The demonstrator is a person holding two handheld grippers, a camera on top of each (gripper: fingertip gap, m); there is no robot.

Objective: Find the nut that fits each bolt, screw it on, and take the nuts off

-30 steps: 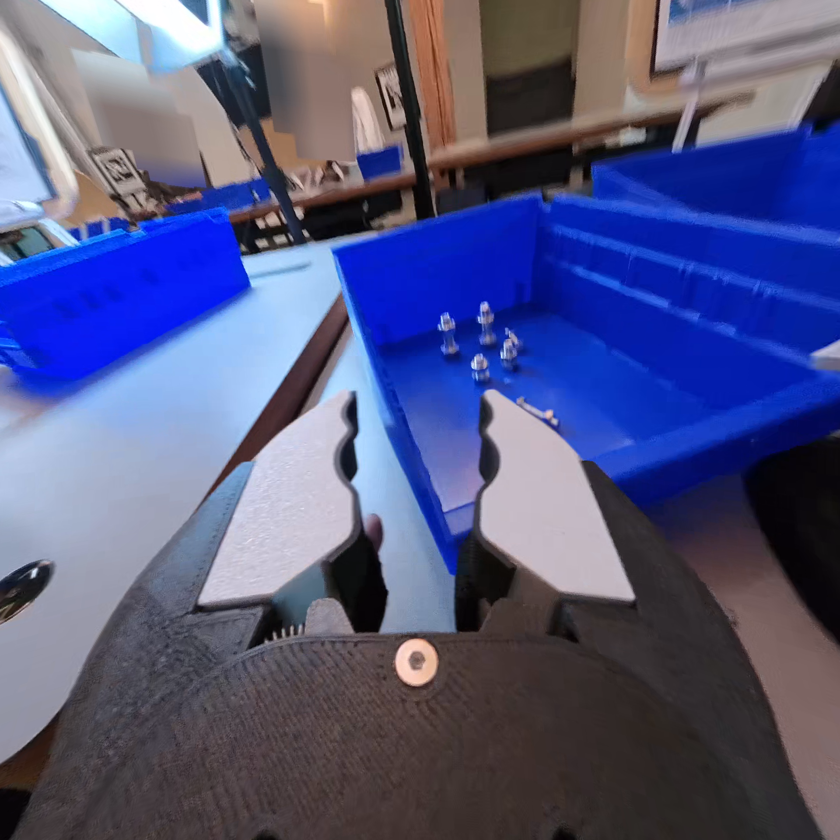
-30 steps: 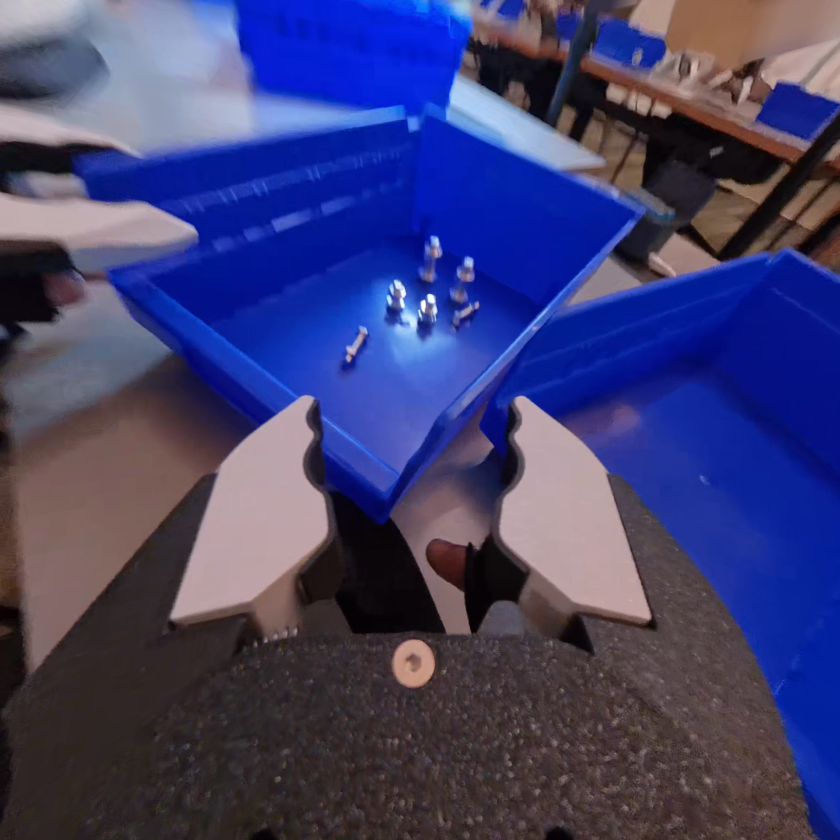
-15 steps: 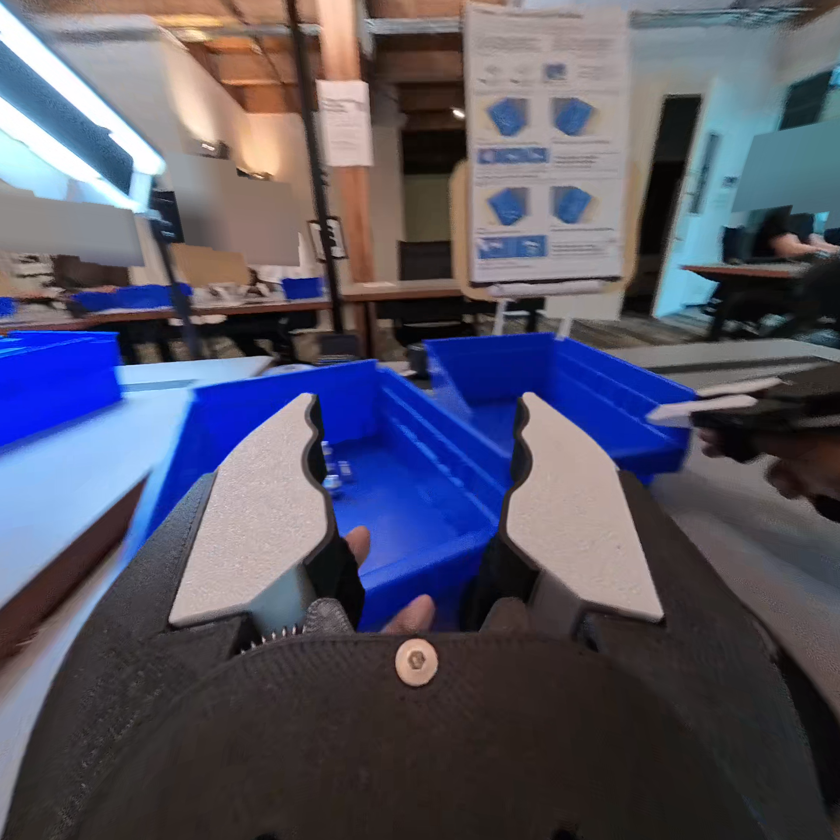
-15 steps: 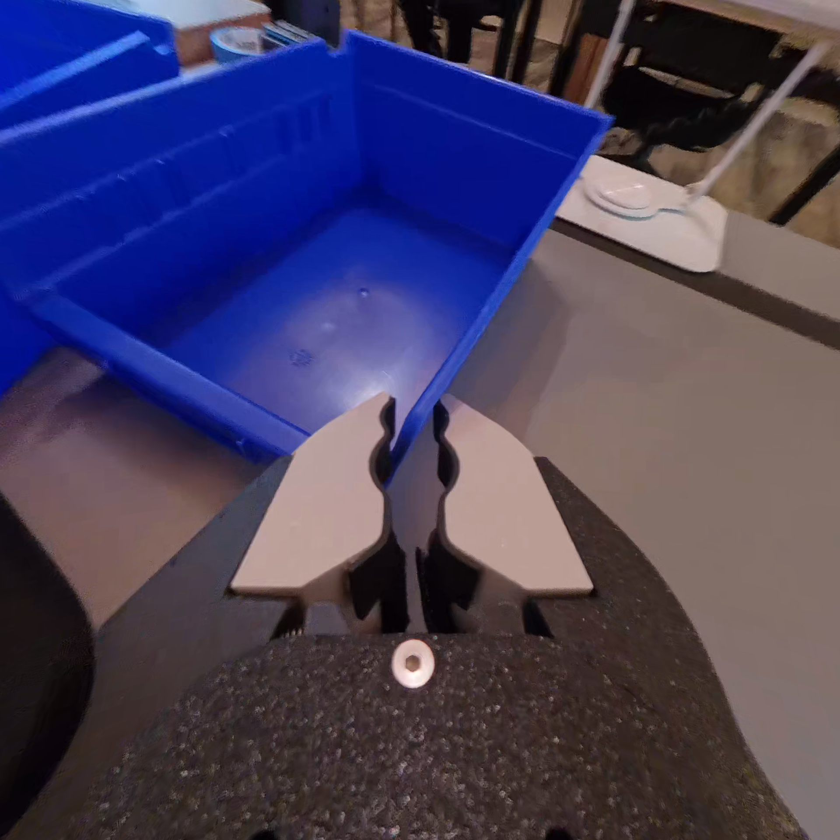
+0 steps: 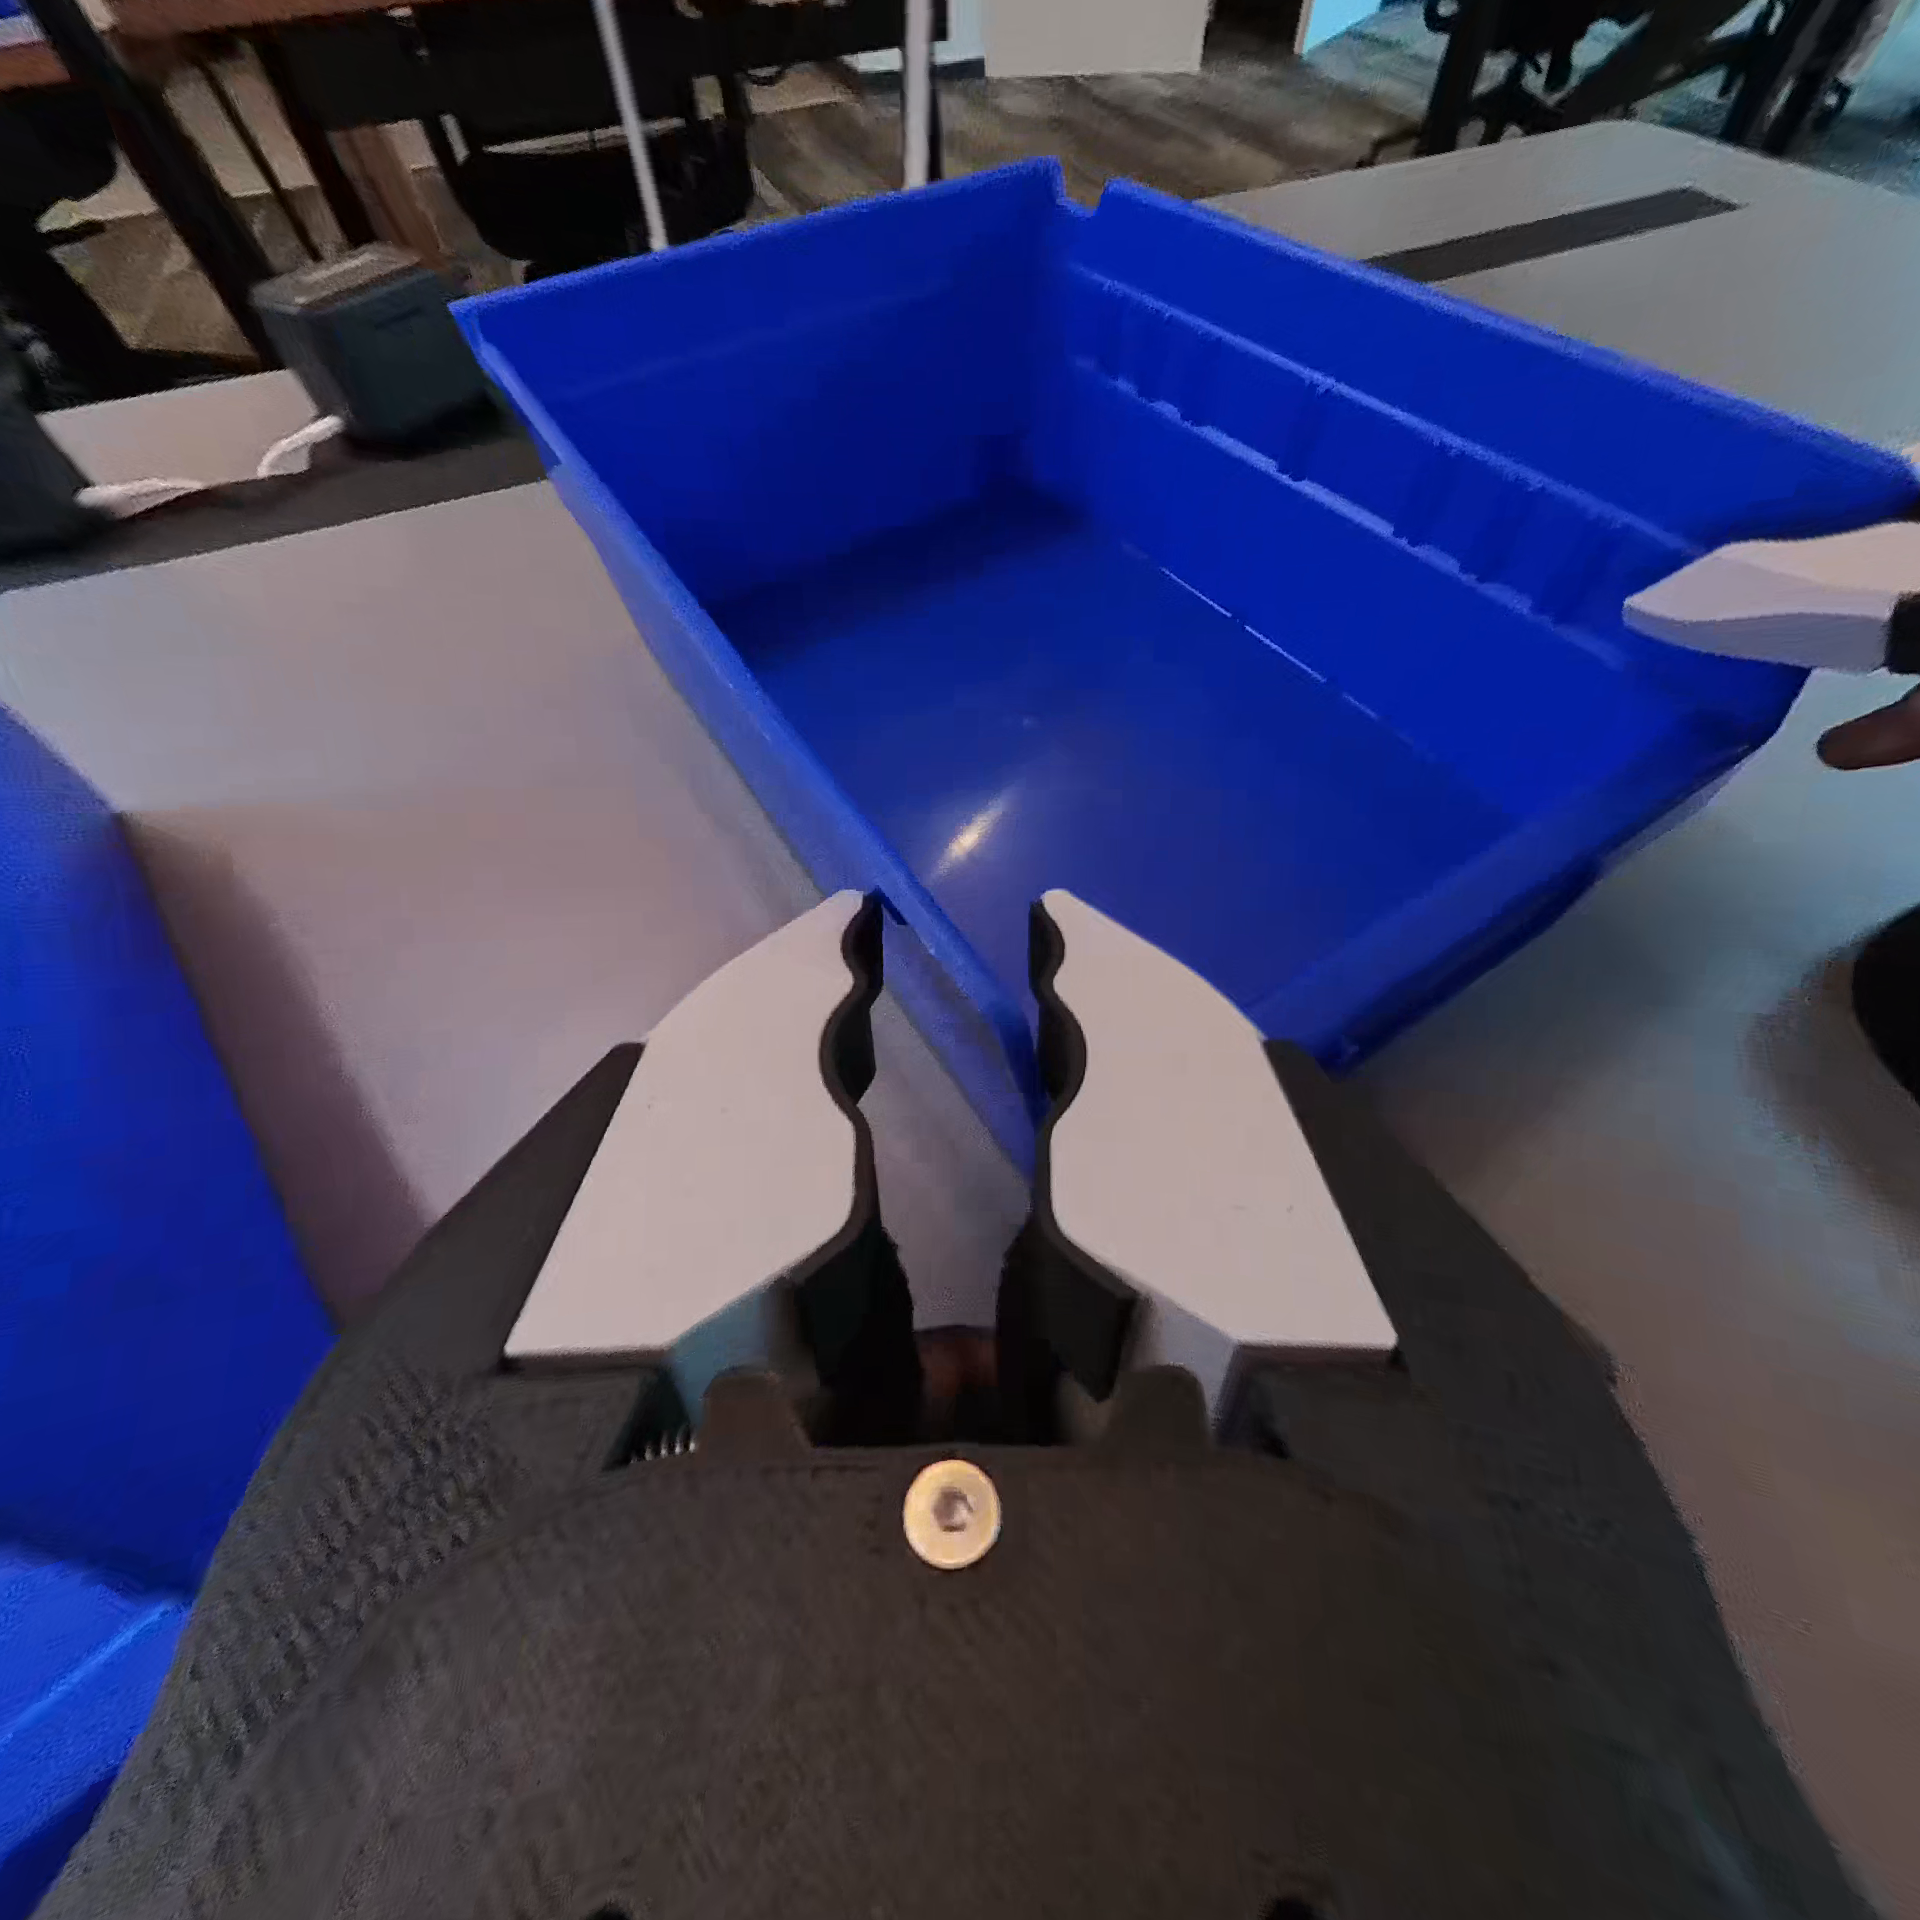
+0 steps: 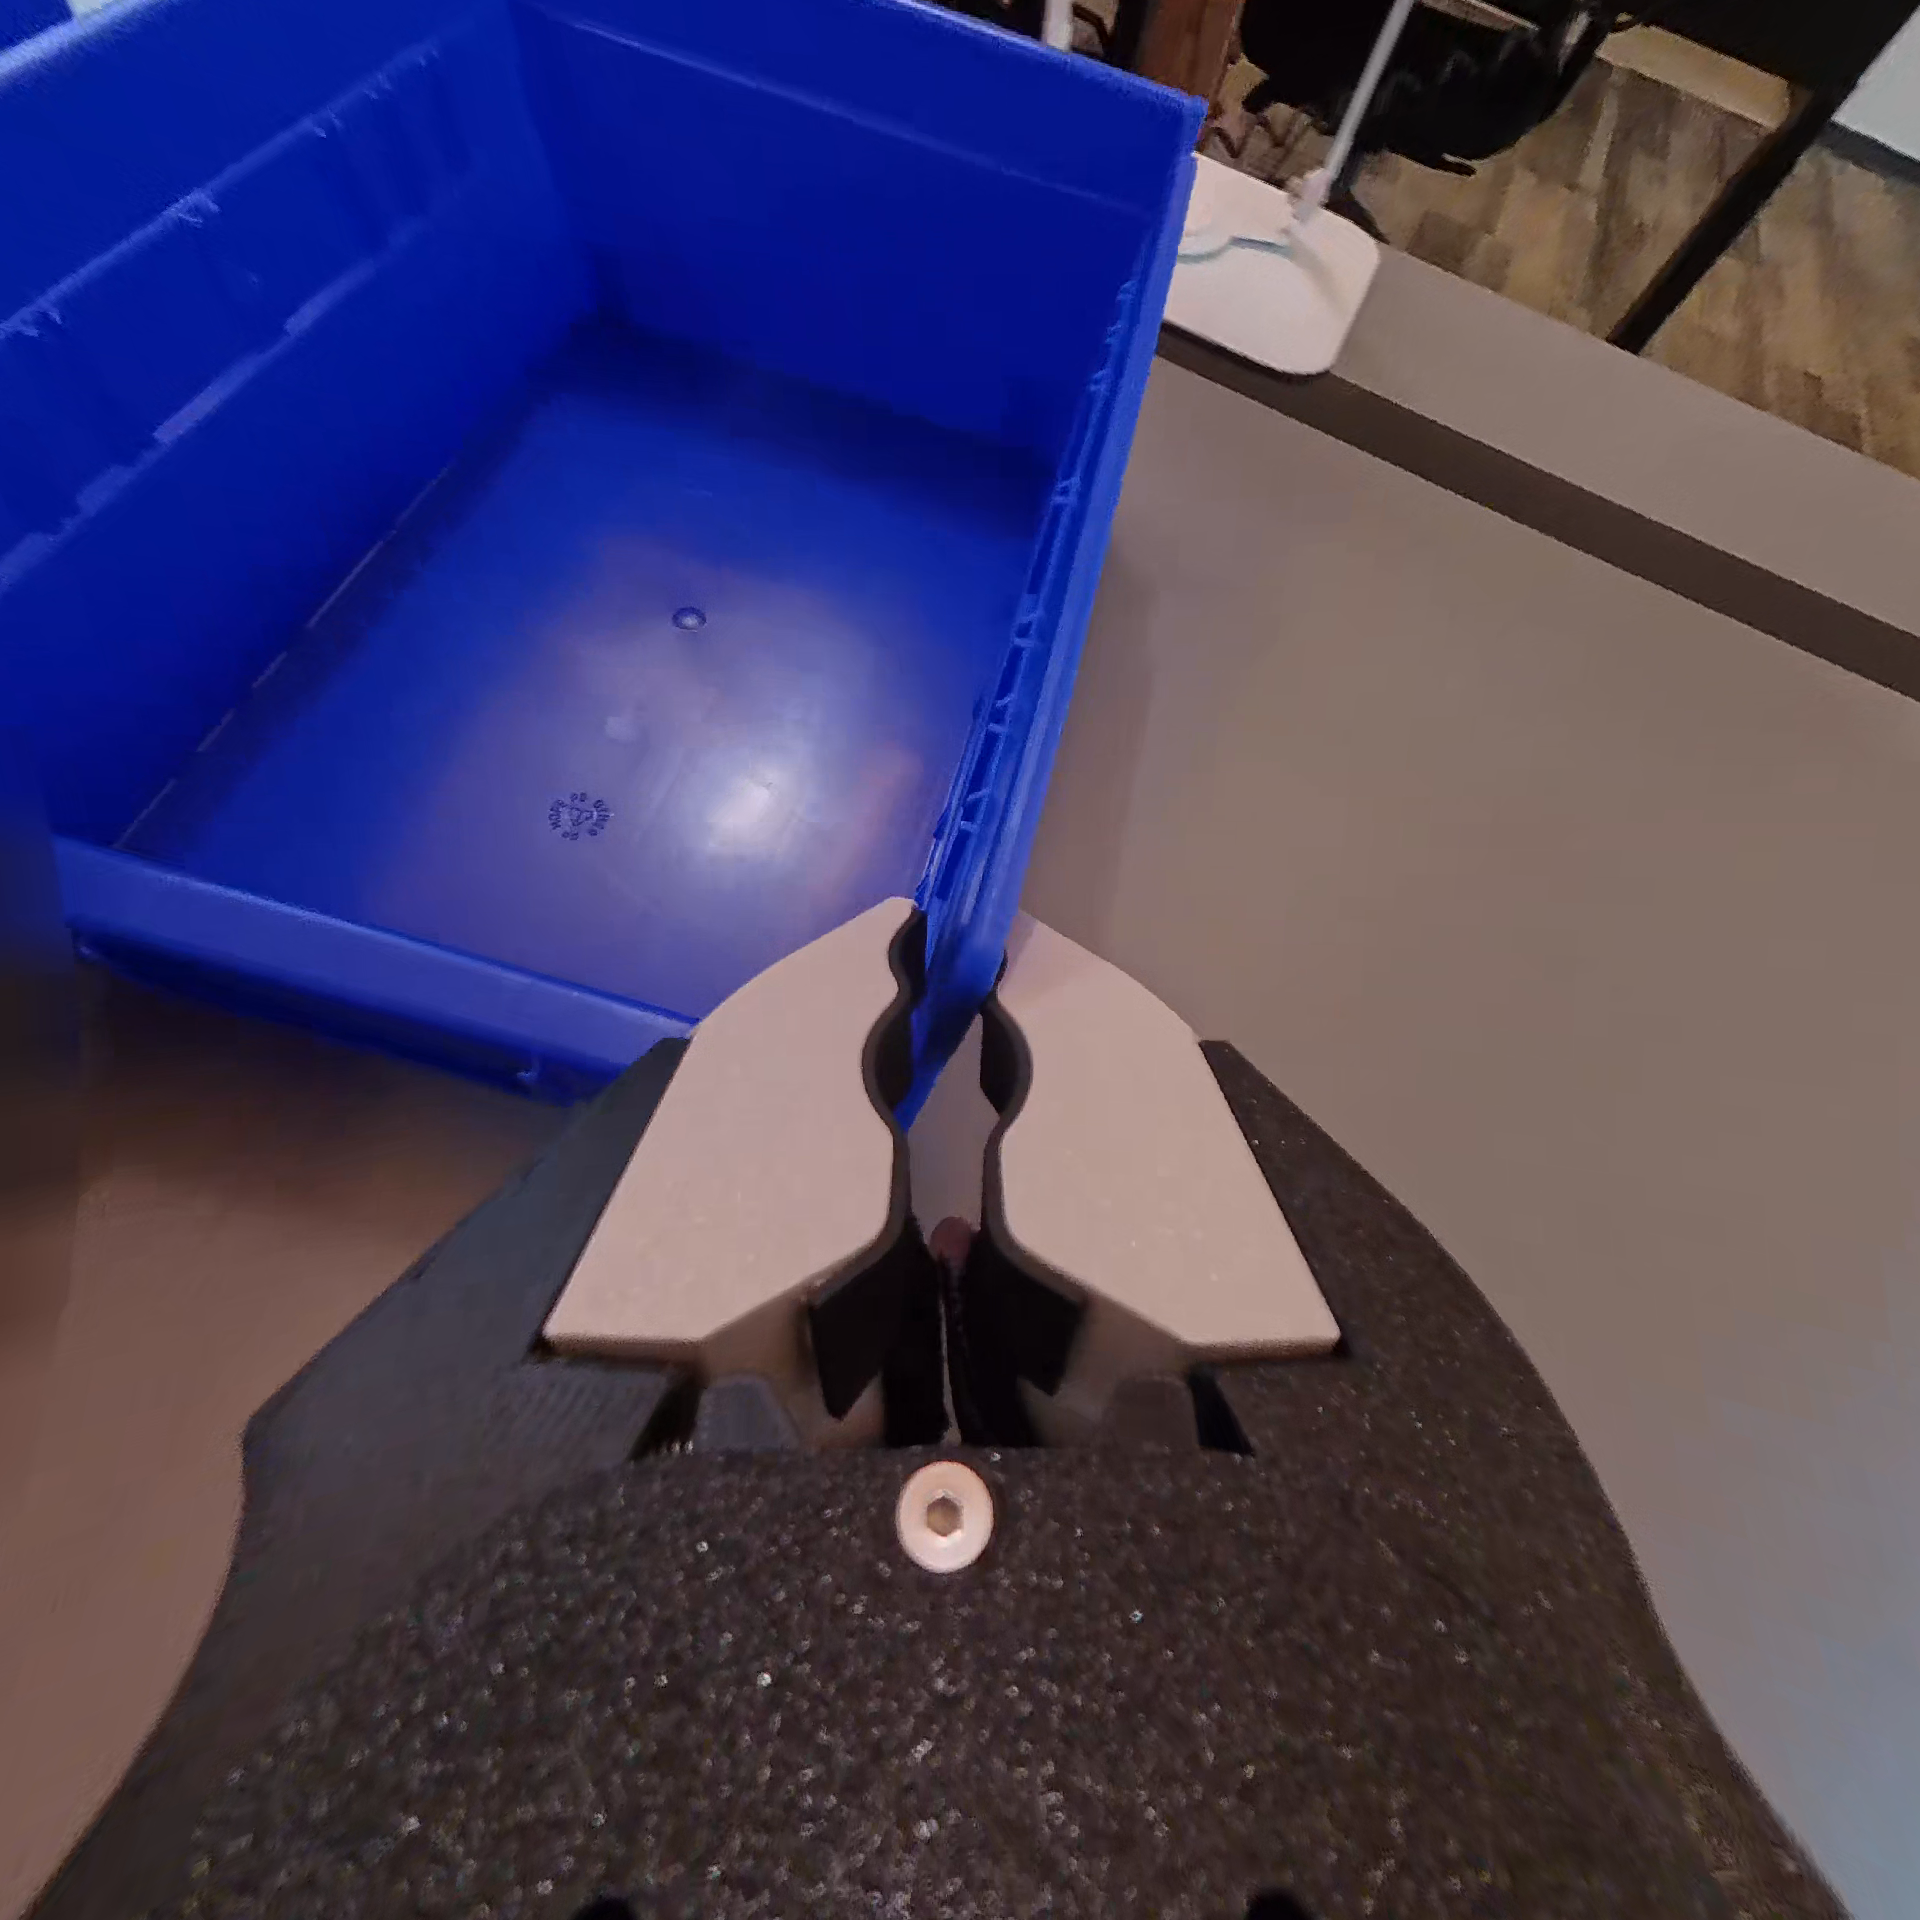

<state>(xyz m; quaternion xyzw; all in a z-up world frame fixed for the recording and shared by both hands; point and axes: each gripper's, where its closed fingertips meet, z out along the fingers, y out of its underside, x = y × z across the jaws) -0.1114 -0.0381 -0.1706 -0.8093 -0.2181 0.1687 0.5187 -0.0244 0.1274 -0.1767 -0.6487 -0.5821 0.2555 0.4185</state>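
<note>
An empty blue bin [image 5: 1143,727] stands on the grey table and also shows in the right wrist view [image 6: 582,675]. My left gripper [image 5: 956,914] straddles the bin's left wall near its front corner. The wall touches the left fingertip [image 5: 831,935], but a gap shows between the wall and the right fingertip, so this gripper is open. My right gripper [image 6: 956,935] is shut on the bin's right wall [image 6: 1081,540] near the front corner, both pads pressed on it. One of its fingers [image 5: 1766,613] shows at the far right of the left wrist view. No bolts or nuts are in view.
Another blue bin [image 5: 104,1143] stands close on the left. A white lamp base [image 6: 1268,281] sits behind the bin at the table's far edge. A person's fingertip [image 5: 1870,738] shows under the right gripper. Bare grey table [image 6: 1455,831] lies to the right. My hands' fingertips stand some 20 cm from each other.
Both views swung from the bin holding bolts to the empty bin. The right gripper closed on its right wall. The left jaws widened, then narrowed around the left wall.
</note>
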